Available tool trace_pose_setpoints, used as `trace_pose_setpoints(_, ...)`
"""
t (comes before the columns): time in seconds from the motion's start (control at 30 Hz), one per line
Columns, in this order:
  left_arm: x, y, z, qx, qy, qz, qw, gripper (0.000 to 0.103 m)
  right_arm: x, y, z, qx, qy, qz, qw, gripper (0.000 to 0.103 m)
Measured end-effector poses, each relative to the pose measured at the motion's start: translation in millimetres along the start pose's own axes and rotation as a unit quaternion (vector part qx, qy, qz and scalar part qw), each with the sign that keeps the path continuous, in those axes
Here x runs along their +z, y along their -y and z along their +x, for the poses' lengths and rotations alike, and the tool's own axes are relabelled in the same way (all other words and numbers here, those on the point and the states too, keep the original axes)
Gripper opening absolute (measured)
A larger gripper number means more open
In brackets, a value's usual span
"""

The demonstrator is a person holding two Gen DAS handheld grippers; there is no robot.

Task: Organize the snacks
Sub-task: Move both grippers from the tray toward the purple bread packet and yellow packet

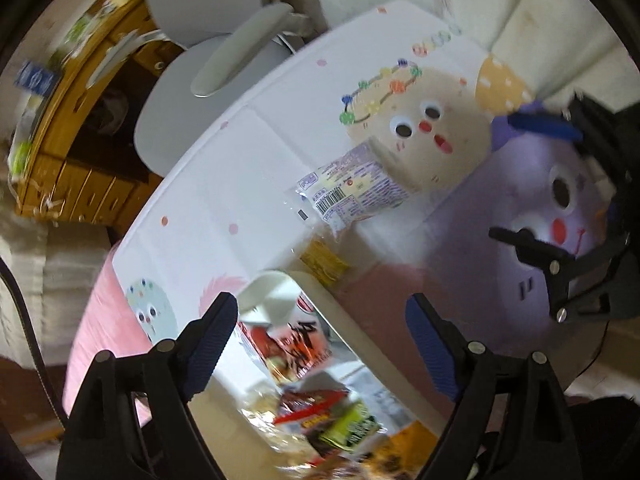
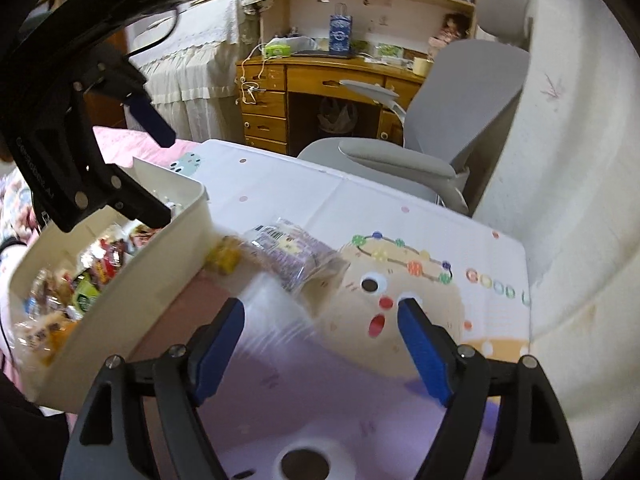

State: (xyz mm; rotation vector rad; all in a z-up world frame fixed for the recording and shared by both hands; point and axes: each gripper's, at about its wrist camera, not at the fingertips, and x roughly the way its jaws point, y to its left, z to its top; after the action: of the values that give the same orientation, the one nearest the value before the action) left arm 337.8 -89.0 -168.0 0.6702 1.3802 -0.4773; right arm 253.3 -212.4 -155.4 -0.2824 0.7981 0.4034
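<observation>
A white bin [image 1: 276, 278] [image 2: 180, 232] holds several snack packets, among them a red noodle pack [image 1: 300, 344] and a green pack [image 1: 352, 428]. My left gripper [image 1: 320, 308] [image 2: 156, 168] hangs open over the bin, pointing down, with nothing between its fingers. Just outside the bin wall, a lavender packet with a barcode [image 1: 352, 188] [image 2: 296, 256] and a small yellow packet [image 1: 324, 260] [image 2: 224, 260] lie on the table. My right gripper [image 2: 322, 308] [image 1: 532, 180] stands open low over the table, short of the lavender packet. A blurred translucent patch [image 2: 276, 312] shows by its left finger; I cannot tell what it is.
The table wears a white cloth with cartoon faces [image 2: 400, 240] [image 1: 248, 160]. A grey office chair [image 2: 440, 120] [image 1: 224, 60] stands at its far edge, with a wooden desk [image 2: 312, 80] behind. A white wall [image 2: 580, 160] borders the right side; pink bedding [image 1: 100, 320] lies beside the bin.
</observation>
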Motion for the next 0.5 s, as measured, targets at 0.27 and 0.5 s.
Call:
trace_pose_setpoints(0.27, 18.7, 3.0, 42.3, 0.006, -0.04, 0.071, 0.9967, 0.091, 0.8, -14.1, 40.4, 0.003, 0.019, -0.07, 0.997, 0.08)
trace_pose_setpoints(0.5, 32.2, 2.2, 68.5, 0.004, -0.065, 0.096, 0.9932, 0.091, 1.7, -32.5, 69.5, -0.017, 0.023, -0.119, 0.993, 0.08)
